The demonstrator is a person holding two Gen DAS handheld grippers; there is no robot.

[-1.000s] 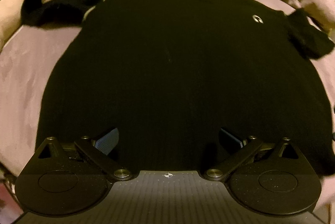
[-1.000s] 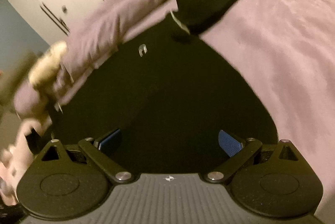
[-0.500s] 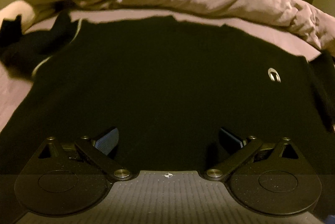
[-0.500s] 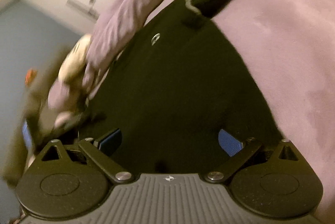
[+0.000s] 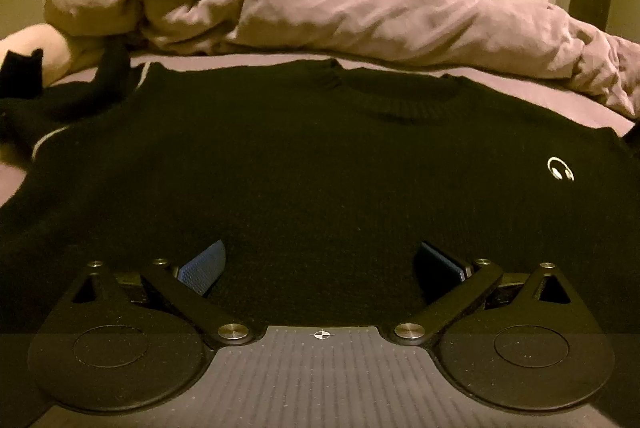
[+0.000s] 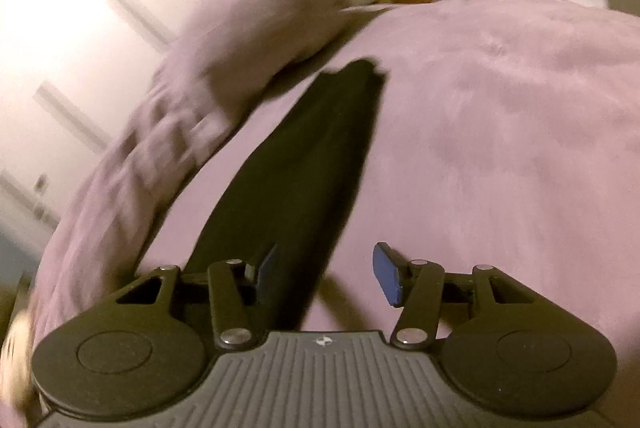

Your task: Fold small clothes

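Mauve bedding carried a black sweater, spread flat, with both tools low at its edges.

Nearest the right tool [image 6: 326, 274], whose jaws stood open and held nothing, one black sleeve [image 6: 316, 164] began between the blue pads and ran straight away from it, long axis pointing up the bed [image 6: 500, 132] toward the bunched duvet [image 6: 224, 68]; the cuff lay at the far end. That view was blurred, so whether the pads touched the cloth could not be told. The left tool [image 5: 320, 268], jaws also spread wide and empty, hovered at the hem of the sweater [image 5: 304, 164], the body stretching ahead to the collar, a small white logo [image 5: 560, 169] off to the right. By position, the right tool seemed the one placed to take the sleeve and fold it across the body.
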